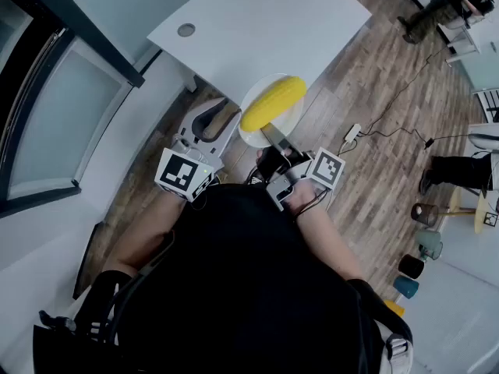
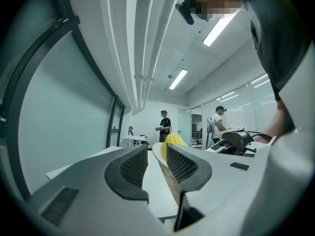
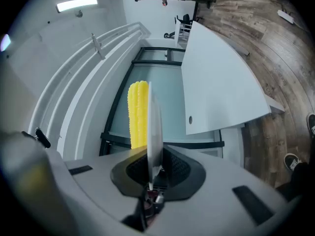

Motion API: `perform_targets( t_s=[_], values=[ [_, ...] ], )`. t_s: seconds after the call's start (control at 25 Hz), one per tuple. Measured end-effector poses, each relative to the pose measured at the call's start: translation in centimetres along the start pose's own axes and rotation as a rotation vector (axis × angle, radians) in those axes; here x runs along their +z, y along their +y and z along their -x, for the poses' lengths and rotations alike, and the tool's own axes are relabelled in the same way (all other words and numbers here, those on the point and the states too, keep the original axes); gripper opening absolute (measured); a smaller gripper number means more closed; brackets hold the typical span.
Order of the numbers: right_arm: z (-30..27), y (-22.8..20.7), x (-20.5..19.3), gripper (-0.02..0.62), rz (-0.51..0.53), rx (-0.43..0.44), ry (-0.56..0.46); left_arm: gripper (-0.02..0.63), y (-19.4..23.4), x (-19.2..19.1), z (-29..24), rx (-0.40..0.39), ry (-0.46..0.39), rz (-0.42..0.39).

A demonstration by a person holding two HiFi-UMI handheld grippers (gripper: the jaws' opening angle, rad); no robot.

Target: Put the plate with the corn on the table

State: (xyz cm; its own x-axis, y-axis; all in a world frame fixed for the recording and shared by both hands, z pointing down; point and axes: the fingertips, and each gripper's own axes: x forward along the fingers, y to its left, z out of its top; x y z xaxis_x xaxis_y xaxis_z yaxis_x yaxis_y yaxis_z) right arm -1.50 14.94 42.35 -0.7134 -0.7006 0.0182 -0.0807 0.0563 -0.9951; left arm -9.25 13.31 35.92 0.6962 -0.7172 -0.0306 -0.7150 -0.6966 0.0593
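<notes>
Right gripper [image 3: 150,175] had its jaws closed tight on the near rim of the plate [image 3: 154,127], which showed edge-on in its own view, with the yellow corn [image 3: 138,113] lying on the plate. From the head view, this gripper [image 1: 275,141] held the plate [image 1: 256,136] up at the near edge of the white table [image 1: 257,22], and the corn [image 1: 273,104] lay across it.

On the table's left side, the left gripper [image 1: 210,123] had its jaws wide apart and pressed on nothing. In its own view, the plate's rim [image 2: 158,154] stood just beside one jaw of the left gripper [image 2: 152,157].

Each gripper carried a cube with a black and white square marker [image 1: 326,167]. I could read no letters on them.

Right of the table, a power strip [image 1: 352,135] with a cable lay on the wooden floor [image 1: 366,201]. A row of cups [image 1: 421,244] stood further to the right. A round hole [image 1: 185,29] sat in the table's top.

Beyond the table's far end, two people [image 2: 165,125] stood in the room.
</notes>
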Motion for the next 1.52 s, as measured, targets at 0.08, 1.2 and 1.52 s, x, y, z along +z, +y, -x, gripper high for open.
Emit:
perform_targets(
  t_s=[0.08,1.2,1.52],
  values=[
    [-0.1,0.0,0.1,0.032,0.010,0.004,-0.005,0.123,-0.2,-0.1,0.0,-0.015,0.000,-0.010],
    [-8.5,-7.7,16.1,0.032,-0.021,-0.095,0.067,0.123,9.7,-2.8,-14.5,0.088,0.097,0.004],
    [-13.4,-12.0,24.0,0.032,-0.022,-0.145,0.096,0.123,12.4,-4.4,-18.6,0.185,0.167,0.032]
  ],
)
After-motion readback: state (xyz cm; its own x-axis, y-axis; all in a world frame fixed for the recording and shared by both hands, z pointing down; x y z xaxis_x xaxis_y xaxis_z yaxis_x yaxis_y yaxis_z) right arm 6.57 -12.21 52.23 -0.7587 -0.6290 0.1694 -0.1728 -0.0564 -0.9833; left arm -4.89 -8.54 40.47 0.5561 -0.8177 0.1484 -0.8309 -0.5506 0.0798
